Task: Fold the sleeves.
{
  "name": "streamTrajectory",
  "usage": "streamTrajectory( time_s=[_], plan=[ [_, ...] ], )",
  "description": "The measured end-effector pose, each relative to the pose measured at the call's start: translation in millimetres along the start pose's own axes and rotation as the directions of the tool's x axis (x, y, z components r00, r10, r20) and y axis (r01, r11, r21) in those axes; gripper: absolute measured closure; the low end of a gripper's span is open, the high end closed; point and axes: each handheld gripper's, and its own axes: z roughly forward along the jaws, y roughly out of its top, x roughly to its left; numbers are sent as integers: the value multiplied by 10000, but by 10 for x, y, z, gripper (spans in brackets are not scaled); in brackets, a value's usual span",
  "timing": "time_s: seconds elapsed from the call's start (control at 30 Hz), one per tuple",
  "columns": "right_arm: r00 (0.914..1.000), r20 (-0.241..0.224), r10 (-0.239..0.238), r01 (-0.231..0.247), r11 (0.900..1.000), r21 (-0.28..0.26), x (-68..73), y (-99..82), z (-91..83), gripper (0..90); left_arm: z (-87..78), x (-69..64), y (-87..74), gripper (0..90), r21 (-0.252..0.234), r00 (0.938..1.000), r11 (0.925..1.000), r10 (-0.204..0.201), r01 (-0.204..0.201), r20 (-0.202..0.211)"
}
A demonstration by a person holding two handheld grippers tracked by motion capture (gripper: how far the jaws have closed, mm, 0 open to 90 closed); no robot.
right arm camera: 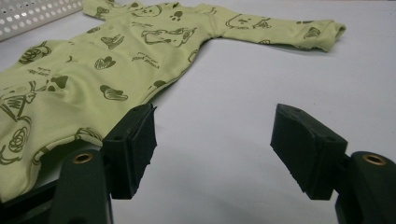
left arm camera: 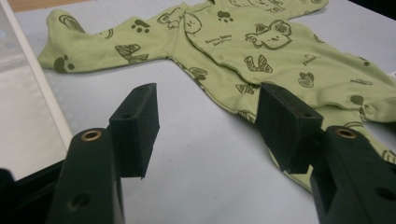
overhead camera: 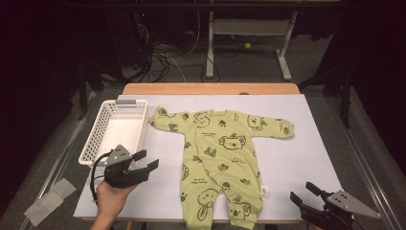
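Baby romper [overhead camera: 218, 158] flat on bench [overhead camera: 297, 143]. Left gripper [overhead camera: 143, 160] and right gripper [overhead camera: 302, 192]: jaws apart, empty. Pinch edges low, likely for folding.

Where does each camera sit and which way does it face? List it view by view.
High view: above the person's side, facing forward and down on the table; shows left hand, left gripper, right gripper.
Left gripper view: rides the left gripper, facing the green baby romper between its open jaws.
Right gripper view: rides the right gripper, facing the romper's sleeve.
Shared: the romper and the white basket.
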Motion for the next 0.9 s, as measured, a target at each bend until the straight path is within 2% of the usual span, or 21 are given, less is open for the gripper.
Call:
streamTrajectory(
  time_s=[0.27,0.37,0.53,0.7,0.9],
  plan=[
    [10000,14,-30,30,10000,-1,11,3,-4,316,119,13,221,369,77,9999,9999,82,-83,88],
    [10000,5,6,-6,10000,-2,4,2,-2,316,174,29,301,369,110,9999,9998,139,-139,2],
    [9999,11,135,-135,9999,-7,-4,1,-2,319,283,95,399,376,173,9999,9998,-121,122,-76],
    [10000,-13,72,-72,10000,-34,-3,-1,-6,322,393,137,489,391,387,9994,9990,-233,242,-245],
    [9999,-37,110,-110,9999,2,-8,-1,-2,323,536,207,642,391,839,9977,9958,-317,366,-599]
  ],
)
